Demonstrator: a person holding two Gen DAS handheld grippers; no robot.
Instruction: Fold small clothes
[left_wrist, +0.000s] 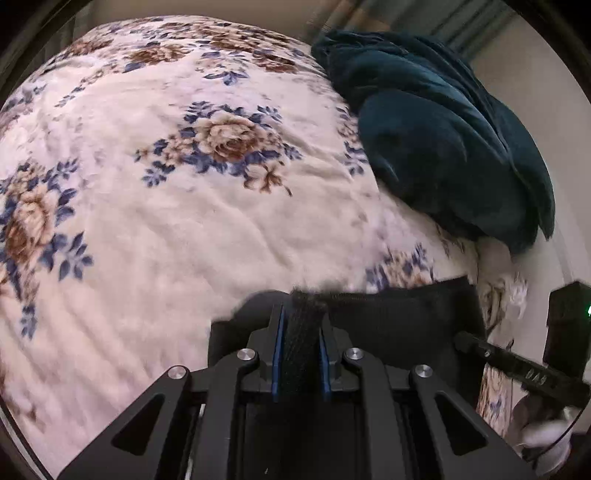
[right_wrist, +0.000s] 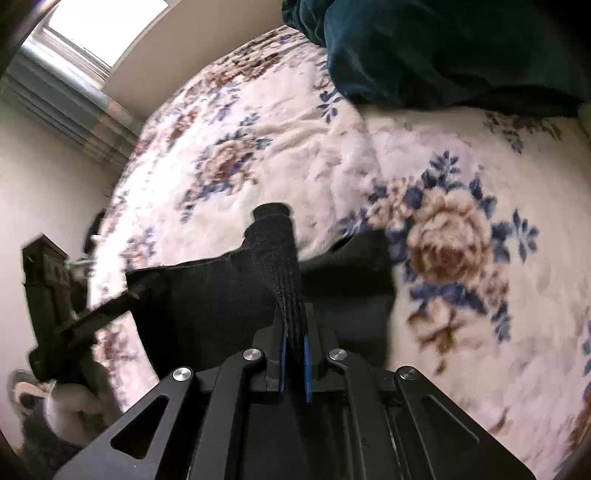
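Both the left gripper and right gripper clamp the small black knit garment, 2 pinches holding it stretched over the floral plush blanket (probably for laying flat).

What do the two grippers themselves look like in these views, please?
Both are alike: the left gripper and right gripper are matte black, with angular linkage arms showing triangular cut-outs, round silver pivot bolts, and thin blue pads lining the fingers. No cables or sleeves are visible.
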